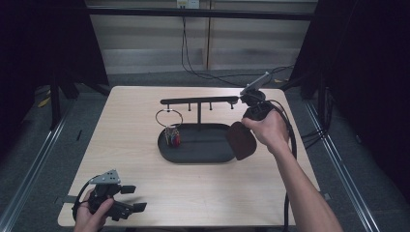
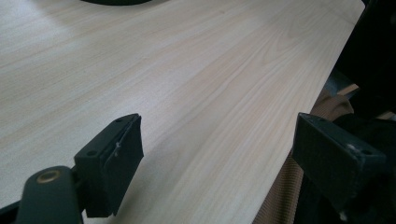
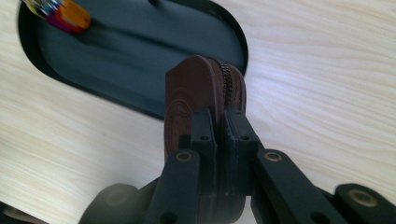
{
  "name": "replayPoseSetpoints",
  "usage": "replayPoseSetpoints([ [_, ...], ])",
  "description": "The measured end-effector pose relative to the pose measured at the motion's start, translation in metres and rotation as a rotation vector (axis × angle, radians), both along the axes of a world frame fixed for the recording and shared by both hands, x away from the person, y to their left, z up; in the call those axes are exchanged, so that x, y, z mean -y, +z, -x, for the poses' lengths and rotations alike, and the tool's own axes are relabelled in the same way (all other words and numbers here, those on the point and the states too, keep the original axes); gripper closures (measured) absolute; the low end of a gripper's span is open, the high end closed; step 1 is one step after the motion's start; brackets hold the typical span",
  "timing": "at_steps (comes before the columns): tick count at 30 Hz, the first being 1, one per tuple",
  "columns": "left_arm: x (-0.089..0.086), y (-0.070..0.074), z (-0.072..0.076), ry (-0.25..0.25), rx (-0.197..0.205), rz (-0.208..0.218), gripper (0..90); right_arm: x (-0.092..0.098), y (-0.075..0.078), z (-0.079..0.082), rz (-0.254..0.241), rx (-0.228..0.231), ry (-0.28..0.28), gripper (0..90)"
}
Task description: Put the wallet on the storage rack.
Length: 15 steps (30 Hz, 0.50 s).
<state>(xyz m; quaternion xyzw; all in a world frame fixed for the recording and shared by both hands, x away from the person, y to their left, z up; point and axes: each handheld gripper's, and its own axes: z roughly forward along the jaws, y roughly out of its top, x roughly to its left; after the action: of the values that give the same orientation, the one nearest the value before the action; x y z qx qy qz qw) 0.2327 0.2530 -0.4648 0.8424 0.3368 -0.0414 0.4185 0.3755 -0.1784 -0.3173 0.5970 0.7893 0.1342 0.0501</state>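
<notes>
- The right gripper (image 3: 218,135) was clamped on a brown zip pouch (image 3: 201,100) — hanging over the tray's (image 1: 193,157) right end.
- The left gripper (image 2: 215,154) stood wide open, empty, over the table (image 2: 187,70).

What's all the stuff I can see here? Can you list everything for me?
table: one, pale wood, under everything
tray: one, black, oval, mid-table
rack: one, black bar with pegs, standing on the tray
ring: one, thin metal, hanging from the rack
key tags: small colourful bunch, under the ring, in the tray
pouch: one, brown, zipped, at the tray's right end
left gripper: black, jaws open, near table edge
right gripper: black, jaws shut on the pouch
</notes>
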Motion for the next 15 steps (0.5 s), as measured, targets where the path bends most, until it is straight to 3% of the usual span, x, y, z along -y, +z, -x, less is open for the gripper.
replayPoseSetpoints([
  [6, 0.0, 0.001, 0.001, -0.011, 0.005, -0.006, 16.4, -0.001, 0.0, -0.008, -0.028, 0.013, -0.018, 84.0],
  [15, 0.0, 0.001, 0.001, -0.003, 0.008, -0.005, 16.4, 0.0, -0.007, -0.02, -0.126, 0.026, -0.063, 84.1],
])
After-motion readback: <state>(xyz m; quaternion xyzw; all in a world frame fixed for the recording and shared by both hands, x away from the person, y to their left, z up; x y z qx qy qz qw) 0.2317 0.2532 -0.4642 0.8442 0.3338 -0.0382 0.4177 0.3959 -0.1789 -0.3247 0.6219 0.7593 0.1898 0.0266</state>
